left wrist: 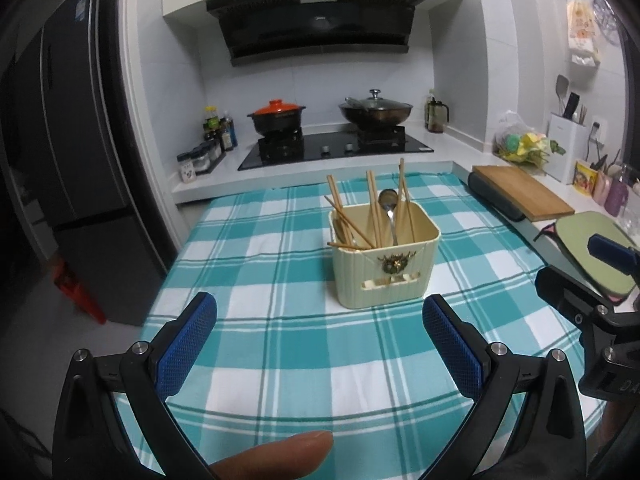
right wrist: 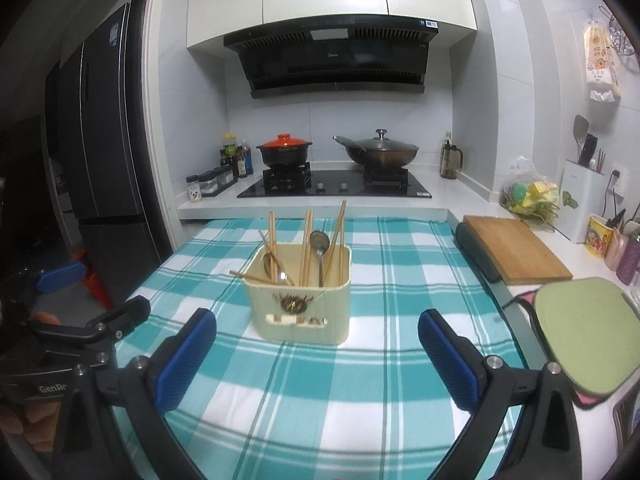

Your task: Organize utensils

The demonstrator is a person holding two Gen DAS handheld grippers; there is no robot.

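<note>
A cream utensil holder (left wrist: 384, 256) stands on the table's teal checked cloth (left wrist: 256, 264), holding wooden chopsticks (left wrist: 372, 208) and a metal spoon (left wrist: 388, 204). The left tool (left wrist: 320, 344) and right tool (right wrist: 318, 356) both hover short of it, jaws spread wide with nothing between them.

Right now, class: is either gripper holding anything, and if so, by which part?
Nothing is held. The left gripper and right gripper are both open and empty; the chopsticks and spoons stand in the cream holder.
</note>
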